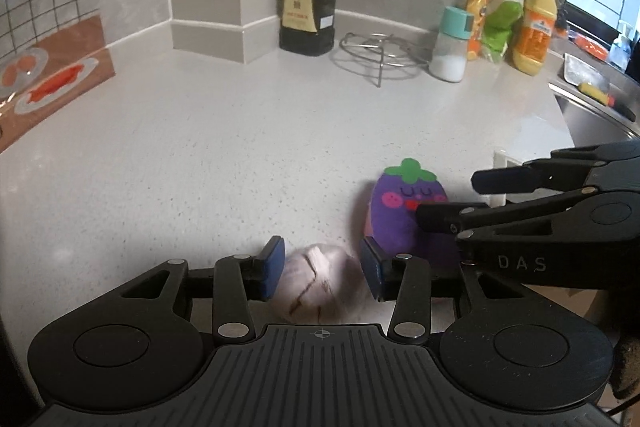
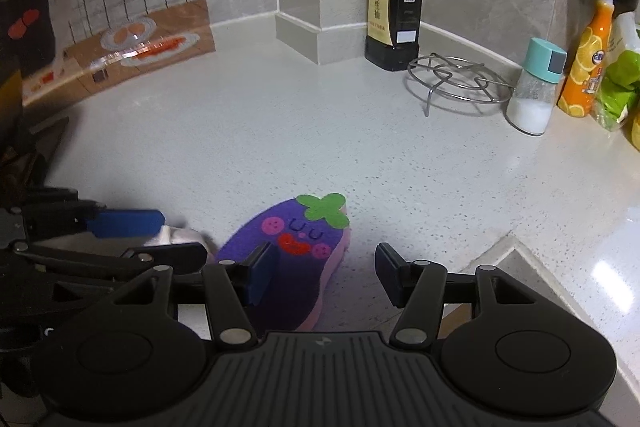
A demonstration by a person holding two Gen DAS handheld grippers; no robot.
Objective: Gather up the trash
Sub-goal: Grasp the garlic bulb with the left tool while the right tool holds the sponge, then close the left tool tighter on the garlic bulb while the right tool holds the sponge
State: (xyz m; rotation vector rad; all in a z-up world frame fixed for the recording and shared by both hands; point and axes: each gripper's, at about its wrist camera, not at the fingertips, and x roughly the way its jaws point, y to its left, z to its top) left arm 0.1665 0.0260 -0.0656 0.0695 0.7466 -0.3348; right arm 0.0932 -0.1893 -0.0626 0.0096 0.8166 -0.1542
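A: Where's our trash? I see a crumpled pale wad [image 1: 316, 287] at six o'clock on the counter [image 1: 240, 147], right between the left gripper [image 1: 322, 273] pads.

B: Yes, and the pads stand spread on either side of it, not visibly pressing. We judge the wad sits there because we've lined the jaws up to straddle it before closing.

A: And the sponge [image 2: 288, 259]?

B: The purple eggplant-faced one lies flat just beside the wad, at its two o'clock. Our right gripper [image 2: 324, 277] hangs over it, jaws apart, one pad above the sponge's near end, the other over bare counter. Whether that pad touches, we cannot tell.

A: Poses?

B: Both tilt steeply down toward the counter, side by side, the right one's fingers crossing the left camera's three o'clock edge.
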